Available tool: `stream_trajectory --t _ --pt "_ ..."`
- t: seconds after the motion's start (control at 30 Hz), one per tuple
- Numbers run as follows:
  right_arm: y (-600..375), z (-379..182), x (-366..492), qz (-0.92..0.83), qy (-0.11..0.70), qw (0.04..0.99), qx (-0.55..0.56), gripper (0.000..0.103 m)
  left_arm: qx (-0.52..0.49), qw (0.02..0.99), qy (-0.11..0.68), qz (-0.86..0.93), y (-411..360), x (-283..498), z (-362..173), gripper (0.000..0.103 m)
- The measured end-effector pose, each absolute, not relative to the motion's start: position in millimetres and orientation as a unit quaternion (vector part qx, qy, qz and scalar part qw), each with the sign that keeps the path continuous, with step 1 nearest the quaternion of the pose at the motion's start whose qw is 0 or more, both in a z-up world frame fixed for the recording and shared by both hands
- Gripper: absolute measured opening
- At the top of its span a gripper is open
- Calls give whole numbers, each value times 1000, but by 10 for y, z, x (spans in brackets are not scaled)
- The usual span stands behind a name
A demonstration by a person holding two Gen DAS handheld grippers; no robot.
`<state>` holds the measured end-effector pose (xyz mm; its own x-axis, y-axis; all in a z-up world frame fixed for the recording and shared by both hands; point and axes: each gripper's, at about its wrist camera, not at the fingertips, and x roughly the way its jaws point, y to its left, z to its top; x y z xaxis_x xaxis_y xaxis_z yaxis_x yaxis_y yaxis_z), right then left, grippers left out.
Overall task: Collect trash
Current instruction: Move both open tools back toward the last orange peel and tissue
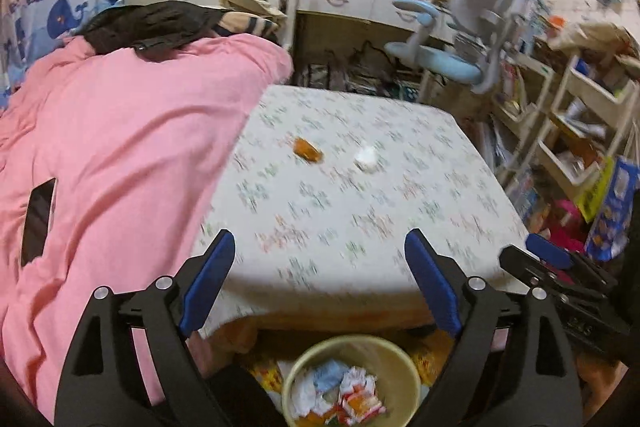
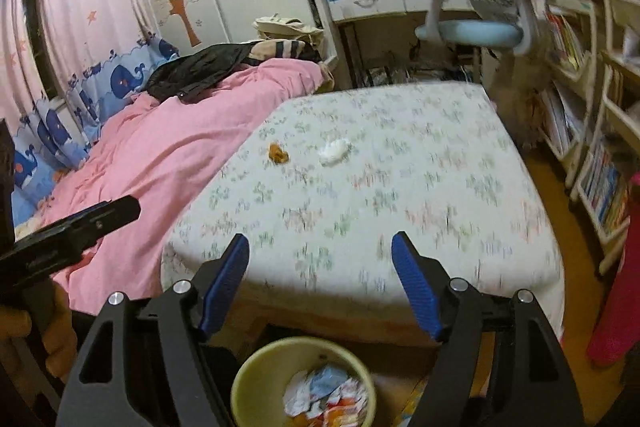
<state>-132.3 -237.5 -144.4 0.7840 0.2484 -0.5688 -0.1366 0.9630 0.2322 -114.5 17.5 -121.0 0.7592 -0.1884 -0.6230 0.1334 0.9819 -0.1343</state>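
Observation:
An orange scrap (image 1: 307,149) and a crumpled white tissue (image 1: 366,158) lie near the middle of a table with a floral cloth (image 1: 400,211); both also show in the right wrist view, the scrap (image 2: 278,153) left of the tissue (image 2: 335,149). A pale yellow bin (image 1: 352,347) holding several crumpled wrappers stands on the floor under the table's near edge; it shows too in the right wrist view (image 2: 260,359). My left gripper (image 1: 320,267) is open and empty above the bin. My right gripper (image 2: 320,267) is open and empty, beside the left one.
A bed with a pink quilt (image 1: 112,155) borders the table on the left, with a dark phone (image 1: 38,223) on it. A blue desk chair (image 1: 452,59) and desk stand behind the table. Shelves (image 1: 580,123) full of books and toys line the right side.

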Motion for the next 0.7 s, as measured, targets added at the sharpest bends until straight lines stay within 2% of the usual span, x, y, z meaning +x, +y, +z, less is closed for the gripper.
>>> stream_trajectory --t 0.17,0.33,0.7 --pt "-2333 -1372 -832 109 324 938 60 71 -79 936 336 -65 276 -658 -1192 83" --pt "-2283 -1570 -348 111 361 924 57 71 -119 927 353 -44 294 -65 -1332 83" --pt "-2095 -1919 510 98 408 905 62 62 -170 896 408 -29 198 935 -1828 83"
